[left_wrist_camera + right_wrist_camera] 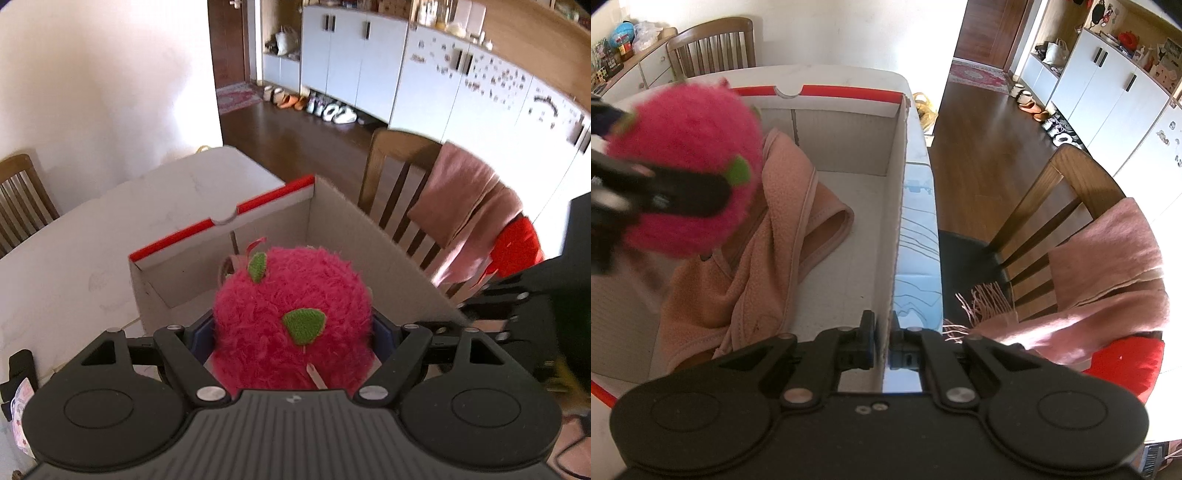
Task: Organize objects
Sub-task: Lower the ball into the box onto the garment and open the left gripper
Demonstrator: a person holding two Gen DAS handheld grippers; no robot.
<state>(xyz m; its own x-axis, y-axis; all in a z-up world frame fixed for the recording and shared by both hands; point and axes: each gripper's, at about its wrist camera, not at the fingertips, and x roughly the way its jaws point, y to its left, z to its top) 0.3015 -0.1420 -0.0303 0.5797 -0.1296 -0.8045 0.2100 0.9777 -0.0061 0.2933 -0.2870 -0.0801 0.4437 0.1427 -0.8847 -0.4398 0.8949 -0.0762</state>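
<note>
A fluffy pink plush ball [291,317] with green felt leaves fills the wide jaws of my left gripper [291,334], which is shut on it. It hangs over the open white cardboard box [369,251] with a red-edged flap. In the right wrist view the plush ball [687,147] hovers above the box's left part, one dark finger [687,194] of the left gripper across it. A pink fleece cloth [768,240] lies inside the box. My right gripper [882,343] is shut on the box's right wall [897,184].
The box stands on a white table [74,258]. A wooden chair [399,173] draped with a pink fringed scarf [1108,258] and a red cushion [1126,365] stands close to the right. Another chair [713,44] is behind the table. Wood floor and white cabinets lie beyond.
</note>
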